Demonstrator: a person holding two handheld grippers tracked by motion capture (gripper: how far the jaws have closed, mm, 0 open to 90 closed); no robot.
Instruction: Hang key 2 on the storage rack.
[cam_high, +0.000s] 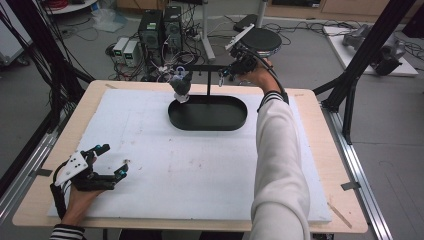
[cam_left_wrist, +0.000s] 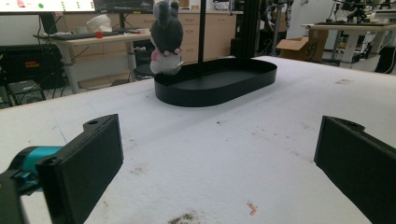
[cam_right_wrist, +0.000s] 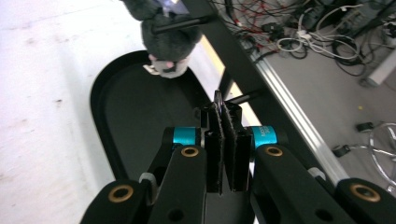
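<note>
A grey plush rabbit (cam_high: 181, 85) (cam_left_wrist: 166, 39) (cam_right_wrist: 170, 39) hangs from the left end of a black crossbar (cam_high: 202, 66) on a post (cam_high: 208, 82). The post stands in a black oval tray (cam_high: 220, 114) (cam_left_wrist: 219, 88) (cam_right_wrist: 121, 116) at the back of the table. My right gripper (cam_high: 222, 75) (cam_right_wrist: 224, 109) is held high at the bar's right end, just short of a small peg (cam_right_wrist: 243, 98). Its jaws are shut, with a thin dark sliver showing between the pads; I cannot tell what it is. My left gripper (cam_high: 114, 157) (cam_left_wrist: 219, 149) rests open at the front left, nothing between its jaws.
A white foam mat (cam_high: 175, 165) covers most of the wooden table (cam_high: 325, 150). Behind the table stand computer cases (cam_high: 160, 30), loose cables and a round black stool (cam_high: 262, 40). Black frame struts (cam_high: 360, 65) rise at the right.
</note>
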